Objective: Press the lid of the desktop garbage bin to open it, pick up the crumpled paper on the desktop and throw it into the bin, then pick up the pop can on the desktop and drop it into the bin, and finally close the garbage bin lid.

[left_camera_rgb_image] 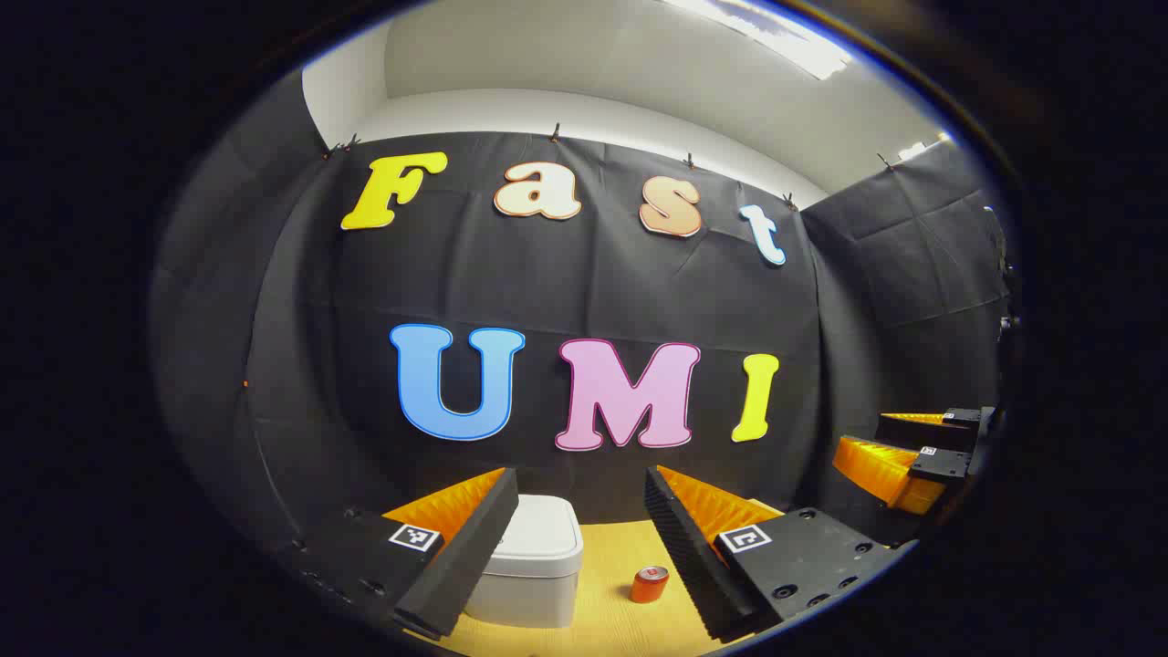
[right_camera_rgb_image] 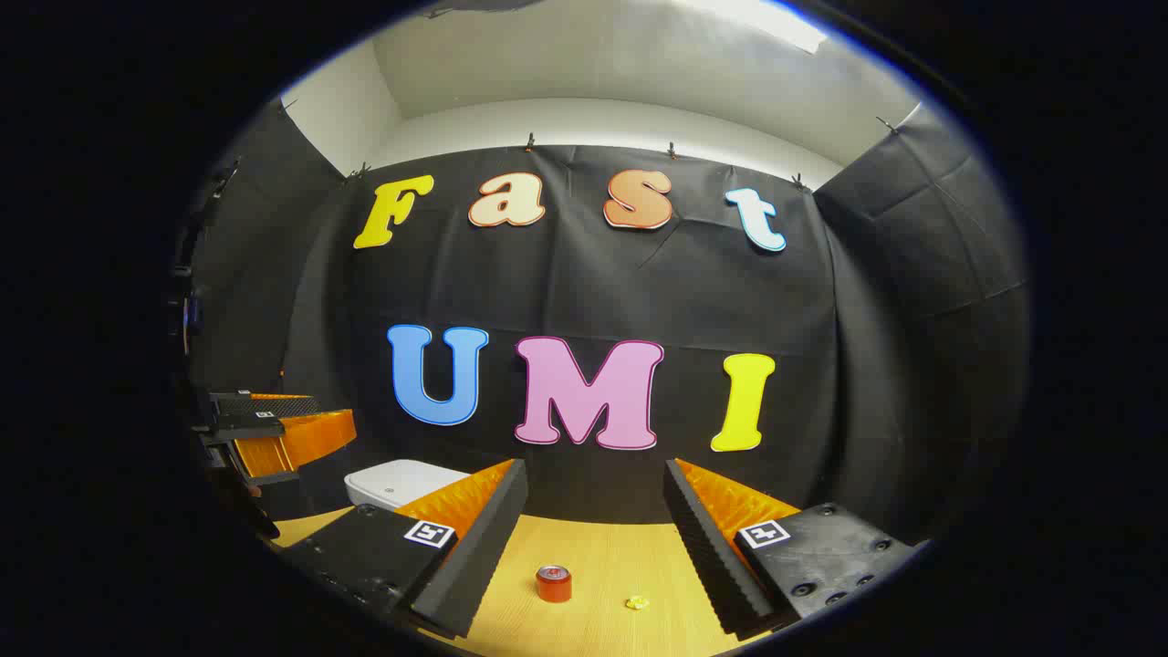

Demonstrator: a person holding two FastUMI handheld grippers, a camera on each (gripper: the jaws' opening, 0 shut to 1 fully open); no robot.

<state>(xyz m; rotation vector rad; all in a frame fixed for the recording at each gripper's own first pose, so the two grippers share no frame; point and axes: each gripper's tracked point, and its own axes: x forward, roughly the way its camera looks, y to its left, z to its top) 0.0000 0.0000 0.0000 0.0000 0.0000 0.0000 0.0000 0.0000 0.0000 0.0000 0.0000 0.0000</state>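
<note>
A white bin (left_camera_rgb_image: 534, 561) with its lid down stands on the wooden desktop (left_camera_rgb_image: 611, 566), partly behind the left finger of my left gripper (left_camera_rgb_image: 581, 488). That gripper hovers above the desk, open and holding nothing. An orange pop can (left_camera_rgb_image: 649, 584) stands upright just right of the bin. In the right gripper view the can (right_camera_rgb_image: 553, 583) sits between the fingers of my right gripper (right_camera_rgb_image: 595, 479), which is open and holds nothing too. A small yellow crumpled paper (right_camera_rgb_image: 637, 602) lies right of the can. The bin (right_camera_rgb_image: 401, 482) shows at the left there.
The other gripper (left_camera_rgb_image: 912, 452) hangs at the right edge of the left gripper view, and its counterpart (right_camera_rgb_image: 274, 433) at the left edge of the right gripper view. Black cloth walls close the desk at the back and sides.
</note>
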